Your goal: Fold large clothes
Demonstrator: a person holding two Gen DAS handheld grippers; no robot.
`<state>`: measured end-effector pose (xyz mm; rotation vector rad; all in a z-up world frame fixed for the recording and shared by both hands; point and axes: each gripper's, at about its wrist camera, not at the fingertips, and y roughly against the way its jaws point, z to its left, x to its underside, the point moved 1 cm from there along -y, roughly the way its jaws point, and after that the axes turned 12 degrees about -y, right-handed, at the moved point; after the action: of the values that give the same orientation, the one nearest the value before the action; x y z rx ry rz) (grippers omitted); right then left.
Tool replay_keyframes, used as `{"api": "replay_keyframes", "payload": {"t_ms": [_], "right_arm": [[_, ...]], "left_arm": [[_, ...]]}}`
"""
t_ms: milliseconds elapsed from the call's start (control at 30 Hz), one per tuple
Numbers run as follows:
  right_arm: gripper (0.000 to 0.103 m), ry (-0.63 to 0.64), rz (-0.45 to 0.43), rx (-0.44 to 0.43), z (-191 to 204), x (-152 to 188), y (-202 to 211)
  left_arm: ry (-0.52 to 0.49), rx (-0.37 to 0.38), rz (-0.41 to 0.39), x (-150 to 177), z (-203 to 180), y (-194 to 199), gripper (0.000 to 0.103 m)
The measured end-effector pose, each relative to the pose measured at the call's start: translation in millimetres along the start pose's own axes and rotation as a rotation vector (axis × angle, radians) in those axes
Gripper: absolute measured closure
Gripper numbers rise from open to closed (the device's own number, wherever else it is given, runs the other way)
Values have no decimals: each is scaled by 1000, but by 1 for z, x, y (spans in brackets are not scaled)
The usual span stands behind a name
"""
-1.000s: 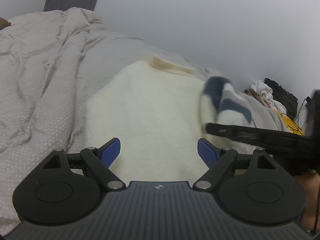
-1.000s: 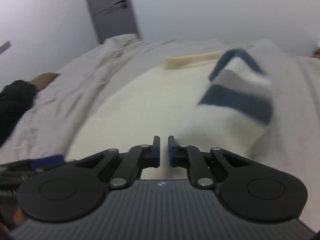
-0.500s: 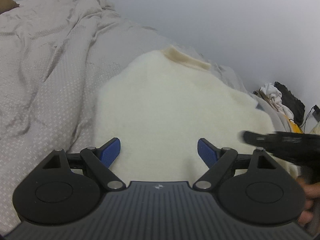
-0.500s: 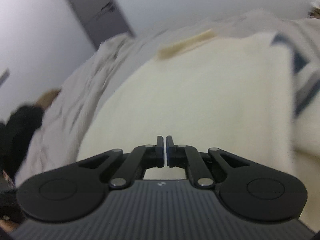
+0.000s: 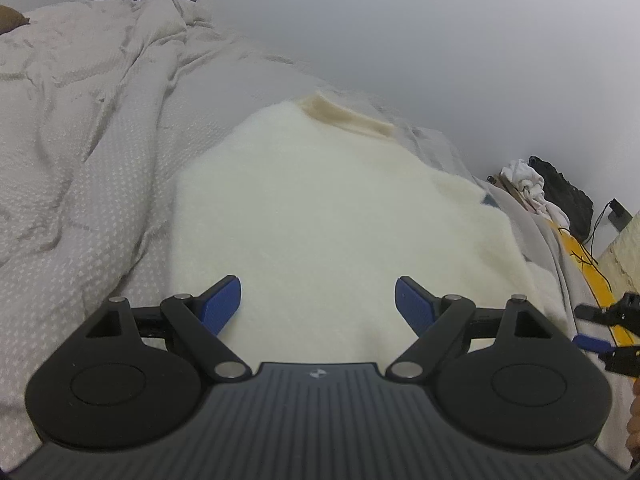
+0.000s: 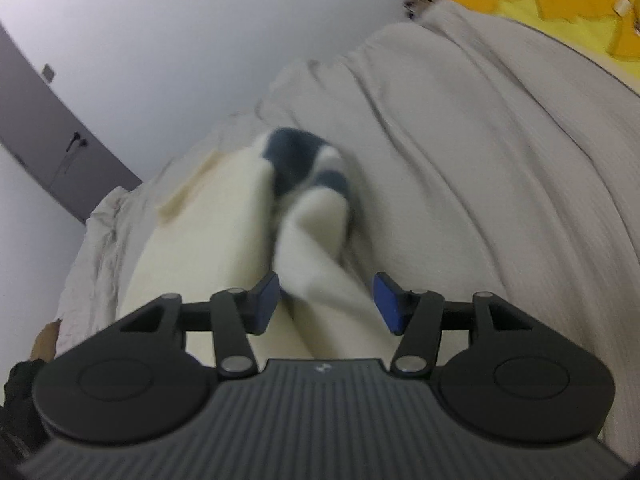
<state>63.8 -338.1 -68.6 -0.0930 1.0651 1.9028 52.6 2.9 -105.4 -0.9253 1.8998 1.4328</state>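
A cream fleece sweater (image 5: 320,220) lies flat on the bed with its tan collar (image 5: 348,118) at the far end. My left gripper (image 5: 318,306) hovers open over the sweater's near part, nothing between its blue pads. In the right wrist view, the sweater's sleeve (image 6: 316,224) with a blue and grey striped cuff (image 6: 304,156) lies beside the body (image 6: 208,232). My right gripper (image 6: 326,302) is over the near part of the sleeve, its jaws opening. The sleeve runs between the pads without being pressed. The right gripper (image 5: 596,332) also shows at the right edge of the left wrist view.
A wrinkled beige-grey bedcover (image 5: 80,160) spreads to the left and right (image 6: 480,160). Beyond the bed's right edge are a pile of white cloth (image 5: 528,188), a black item (image 5: 568,196) and something yellow (image 6: 560,0). A grey door (image 6: 48,140) stands far left. A dark sleeve (image 6: 20,380) is at lower left.
My right gripper swung right, rolled, and its jaws went from shut to parted. The striped sleeve moved off the sweater's body to its right side. The left gripper stayed open and nearly still.
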Motion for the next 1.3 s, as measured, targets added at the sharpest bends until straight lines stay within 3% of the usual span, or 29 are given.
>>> {"api": "replay_keyframes", "payload": {"t_ms": [133,267,300,333,367,400,433,533,600,867,967,1033,1133,1300], "right_arm": [[47,53,37,98,-3,17,-14],[48,91,120,210,-10,31,-55],[53,72,141,217,-13,35,-66],[72,73,156,213,-15,38,-71],[84,93,156,209,-12,40,-75],[91,116,152,201,-8,39,-75],[92,134,147,201,-3,36,-73],[93,204,82,188,14,15,-50],[93,304,-6,220,28,-7,-31],[93,766,-348,454,78,-102,20],[93,924,-469,488,94,-107,25],[93,998,-494,487,90,-100,20],[92,1033,-418,483,63,-76,-2],[89,955,-112,411,-10,-39,-36]], "left_arm": [[-5,-4,6,4,-5,2,16],[-8,-18,14,7,-6,0,16],[-8,-24,16,8,-7,-1,16],[-6,-29,19,9,-6,-1,16],[-3,-30,20,9,-4,-1,16],[2,-30,20,9,-2,0,16],[7,-30,18,9,0,1,16],[35,-31,4,8,8,7,16],[63,-19,-4,6,12,11,16],[120,-9,-28,0,22,16,16],[133,-4,-22,1,25,14,16],[142,5,-17,1,25,12,16],[148,20,-15,1,26,11,16],[135,26,-9,2,21,8,16]]}}
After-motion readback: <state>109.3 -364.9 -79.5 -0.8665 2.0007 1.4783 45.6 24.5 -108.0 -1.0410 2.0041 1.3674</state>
